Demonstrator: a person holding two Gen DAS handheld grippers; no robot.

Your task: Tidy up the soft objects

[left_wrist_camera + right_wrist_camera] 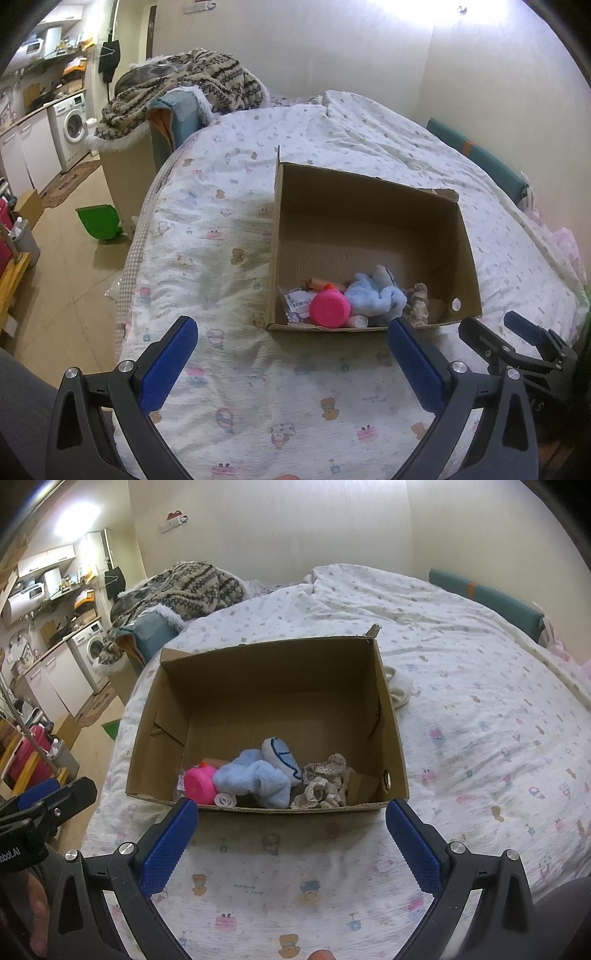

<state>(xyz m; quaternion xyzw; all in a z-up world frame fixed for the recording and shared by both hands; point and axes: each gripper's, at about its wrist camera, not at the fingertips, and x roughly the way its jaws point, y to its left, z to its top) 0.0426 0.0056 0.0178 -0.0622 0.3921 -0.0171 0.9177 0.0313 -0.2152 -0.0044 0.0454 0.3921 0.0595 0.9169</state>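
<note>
Soft toys: blue plush (255, 779) is sitting in cardboard box (391, 716) just ahead of our right gripper (291, 829); left gripper (291, 347) likewise. Both fingers spread, holding nothing. Barcode label (300, 303) unreadable.

Brown cardboard box (388, 716) sits on a white bedsheet (480, 709) printed all over with little pastel bears and cakes in pink, blue and tan. In the box there's a hot pink cup (201, 784), a fluffy light blue plush (255, 781), a white pouch with a navy outline (282, 755) and a beige lacy scrunchie (325, 782). Both tongs (291, 341) (291, 821) are black with bright blue dimpled pads (166, 849), and further back there's a cream and black zigzag blanket (192, 79) plus a green dustpan (99, 220) on the tan floor (62, 280).
</note>
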